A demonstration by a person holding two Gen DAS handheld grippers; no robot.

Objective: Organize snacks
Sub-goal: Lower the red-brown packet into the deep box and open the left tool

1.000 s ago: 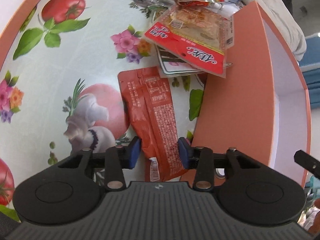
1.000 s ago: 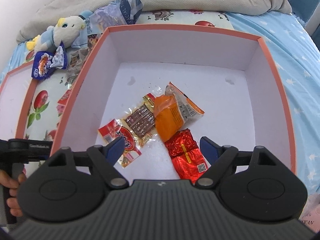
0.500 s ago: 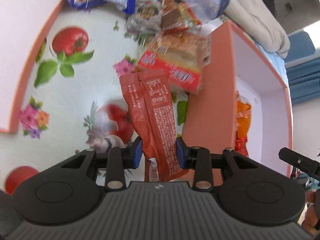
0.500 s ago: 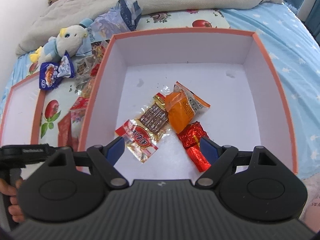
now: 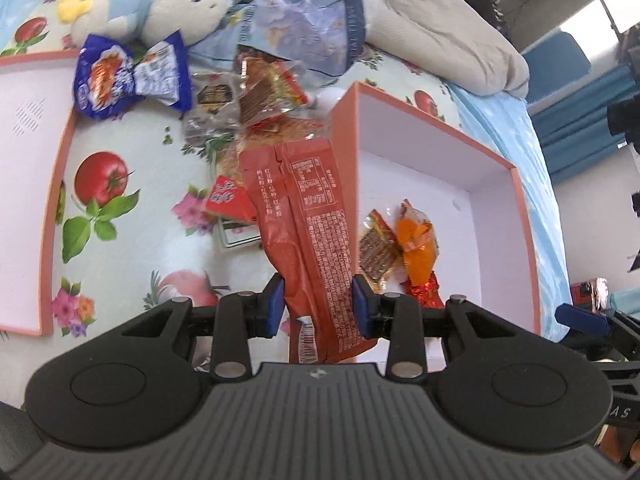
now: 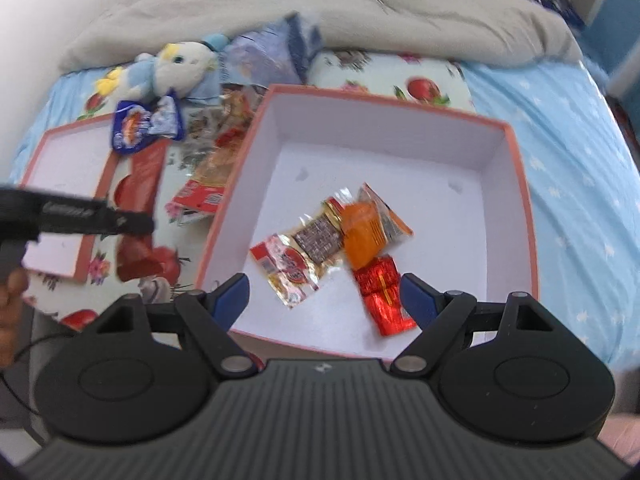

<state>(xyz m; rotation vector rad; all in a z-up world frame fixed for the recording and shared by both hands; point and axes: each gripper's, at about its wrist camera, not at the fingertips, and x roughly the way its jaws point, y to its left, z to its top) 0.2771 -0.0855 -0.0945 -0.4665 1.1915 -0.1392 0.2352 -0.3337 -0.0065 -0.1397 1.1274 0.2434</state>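
Now red packet [image 5: 310,236] clamped between left gripper [image 5: 318,306] jaws

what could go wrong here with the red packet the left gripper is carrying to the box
The left gripper pinches the long red packet only near its lower end, so the floppy free length could swing or slip out. That packet hangs beside the box wall; carried low, it may catch the rim and fall outside. The right gripper hovers open over the box, so the two tools might collide.
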